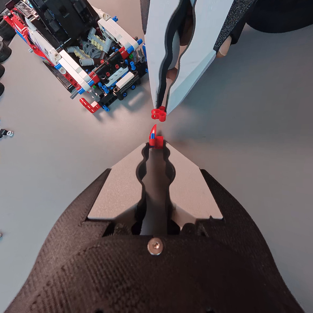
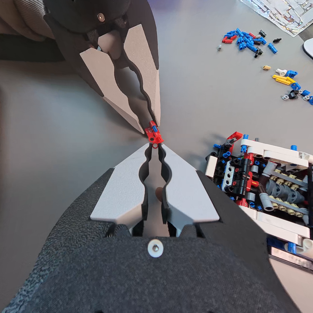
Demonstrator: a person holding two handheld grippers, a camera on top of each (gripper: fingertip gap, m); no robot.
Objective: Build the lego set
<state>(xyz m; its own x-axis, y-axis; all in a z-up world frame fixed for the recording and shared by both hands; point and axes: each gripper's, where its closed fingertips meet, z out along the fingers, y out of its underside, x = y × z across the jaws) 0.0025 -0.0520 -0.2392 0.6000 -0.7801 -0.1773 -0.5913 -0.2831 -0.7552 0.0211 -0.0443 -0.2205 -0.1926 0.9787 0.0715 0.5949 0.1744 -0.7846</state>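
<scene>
My left gripper is shut on a small red piece with a blue pin and a pointed red tip. My right gripper comes in from above in the left wrist view, shut on a small red connector. The two pieces face each other tip to tip above the grey table, with a narrow gap in the left wrist view. In the right wrist view, my right gripper holds the connector just below the left gripper and its red piece. There they look nearly touching. The partly built car model stands beside them.
Loose blue, red and black pins and yellow and blue parts lie far right. An instruction booklet lies at the top right. Black tyres and small parts sit at the left edge of the left wrist view. My two grippers' fingertips are within a few centimetres of each other. The partly built car model is about 15 cm from both grippers' fingertips. It turns up in the right wrist view as well.
</scene>
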